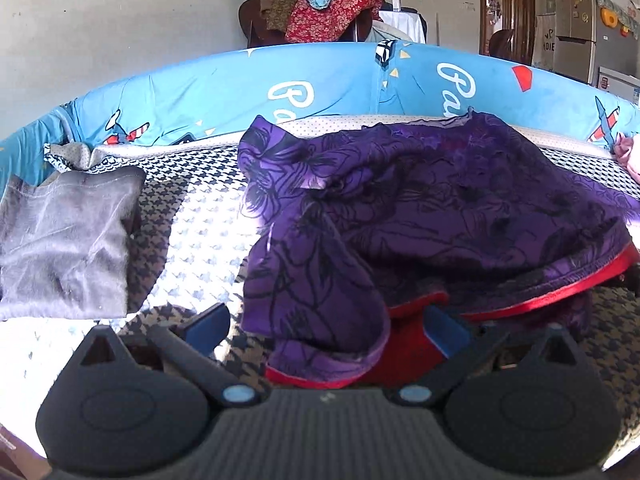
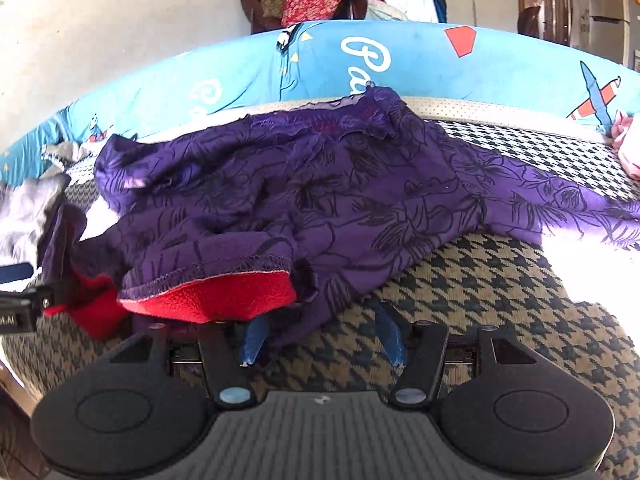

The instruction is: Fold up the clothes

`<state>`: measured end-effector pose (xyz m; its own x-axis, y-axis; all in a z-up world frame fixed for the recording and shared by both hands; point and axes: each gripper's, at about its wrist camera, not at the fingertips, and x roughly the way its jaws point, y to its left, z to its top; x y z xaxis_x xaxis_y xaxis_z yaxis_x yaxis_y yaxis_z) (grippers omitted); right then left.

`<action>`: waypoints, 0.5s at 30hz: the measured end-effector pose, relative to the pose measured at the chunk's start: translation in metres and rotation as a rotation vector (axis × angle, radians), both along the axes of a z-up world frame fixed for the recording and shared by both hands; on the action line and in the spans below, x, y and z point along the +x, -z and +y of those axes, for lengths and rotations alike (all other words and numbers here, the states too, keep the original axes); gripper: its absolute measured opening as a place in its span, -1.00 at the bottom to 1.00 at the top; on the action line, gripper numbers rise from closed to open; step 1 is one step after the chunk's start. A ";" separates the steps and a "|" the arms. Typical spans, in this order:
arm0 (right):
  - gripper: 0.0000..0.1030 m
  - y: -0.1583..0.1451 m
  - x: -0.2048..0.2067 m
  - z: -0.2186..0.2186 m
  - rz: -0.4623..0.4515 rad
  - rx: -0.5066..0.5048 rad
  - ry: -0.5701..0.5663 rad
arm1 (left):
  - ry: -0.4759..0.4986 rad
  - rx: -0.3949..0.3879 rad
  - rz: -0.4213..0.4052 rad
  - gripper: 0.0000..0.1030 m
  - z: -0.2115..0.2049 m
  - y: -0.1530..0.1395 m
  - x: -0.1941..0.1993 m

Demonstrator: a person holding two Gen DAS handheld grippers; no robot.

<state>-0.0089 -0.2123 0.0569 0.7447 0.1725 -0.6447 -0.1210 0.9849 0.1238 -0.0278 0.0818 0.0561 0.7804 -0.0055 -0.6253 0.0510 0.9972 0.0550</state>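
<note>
1. Reaching in low, the right gripper has its blue fingers standing apart over the houndstooth cover, nothing pinched, right by the hem.
2. The left gripper is spread wide too; the purple garment with its red lining droops between its fingers, and a grip is hard to call, looks like none.
3. Still crumpled, so it's the grab-the-hem step; next both need to pinch the edge and spread it flat.
4. Farther off: a folded grey piece, then the blue bumper.

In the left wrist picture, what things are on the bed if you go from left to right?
Grey cloth → purple garment with red lining → a bit of pink cloth at the right edge.
</note>
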 end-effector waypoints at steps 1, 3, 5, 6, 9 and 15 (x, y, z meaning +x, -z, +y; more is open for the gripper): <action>0.11 -0.001 0.004 0.001 -0.014 0.018 0.010 | -0.016 0.005 0.000 1.00 0.000 0.001 0.002; 0.11 -0.002 0.010 0.003 -0.048 0.061 0.024 | -0.055 0.009 0.005 1.00 0.002 0.004 0.006; 0.11 -0.005 0.016 0.005 -0.089 0.109 0.024 | -0.089 -0.004 0.007 1.00 0.007 0.007 0.011; 0.11 -0.006 0.019 0.005 -0.107 0.132 0.024 | -0.111 -0.003 0.009 1.00 0.010 0.009 0.013; 0.11 -0.007 0.025 0.008 -0.142 0.207 0.002 | -0.186 0.006 0.029 1.00 0.018 0.017 0.022; 0.11 0.000 0.027 0.024 -0.105 0.152 -0.066 | -0.277 -0.057 0.056 1.00 0.038 0.026 0.030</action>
